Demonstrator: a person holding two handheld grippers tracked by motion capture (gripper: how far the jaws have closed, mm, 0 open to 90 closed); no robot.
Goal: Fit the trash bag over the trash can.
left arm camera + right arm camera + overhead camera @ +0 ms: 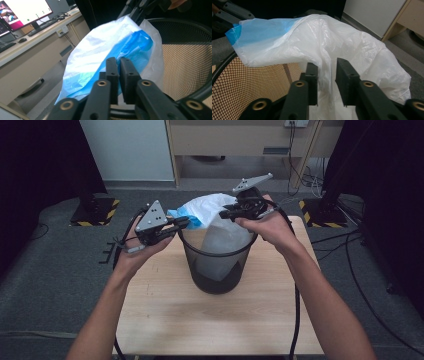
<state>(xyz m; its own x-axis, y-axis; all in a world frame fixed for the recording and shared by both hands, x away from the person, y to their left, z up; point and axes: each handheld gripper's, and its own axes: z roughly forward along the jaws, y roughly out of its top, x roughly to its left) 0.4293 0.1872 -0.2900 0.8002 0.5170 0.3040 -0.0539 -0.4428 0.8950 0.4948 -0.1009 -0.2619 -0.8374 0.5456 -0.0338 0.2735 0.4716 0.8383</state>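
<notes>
A black mesh waste bin [216, 270] stands on the wooden table [165, 315]. A white plastic bag with a blue edge [220, 217] hangs in it and rises above the rim. At the bin's left rim, my left gripper [184, 223] is shut on the bag's blue edge [130, 47], its jaws [119, 67] nearly together on the film. My right gripper [226, 213] is over the bin's far right rim. In the right gripper view its jaws [327, 70] stand apart, and the white film [324, 37] passes loosely between them. Mesh wall [249, 82] shows below.
The table is small, with grey carpet all around it. Black stands with yellow-striped bases [95, 210] sit at the back left and back right. A wooden cabinet [240, 140] lines the far wall. A desk with monitors [25, 12] appears in the left gripper view.
</notes>
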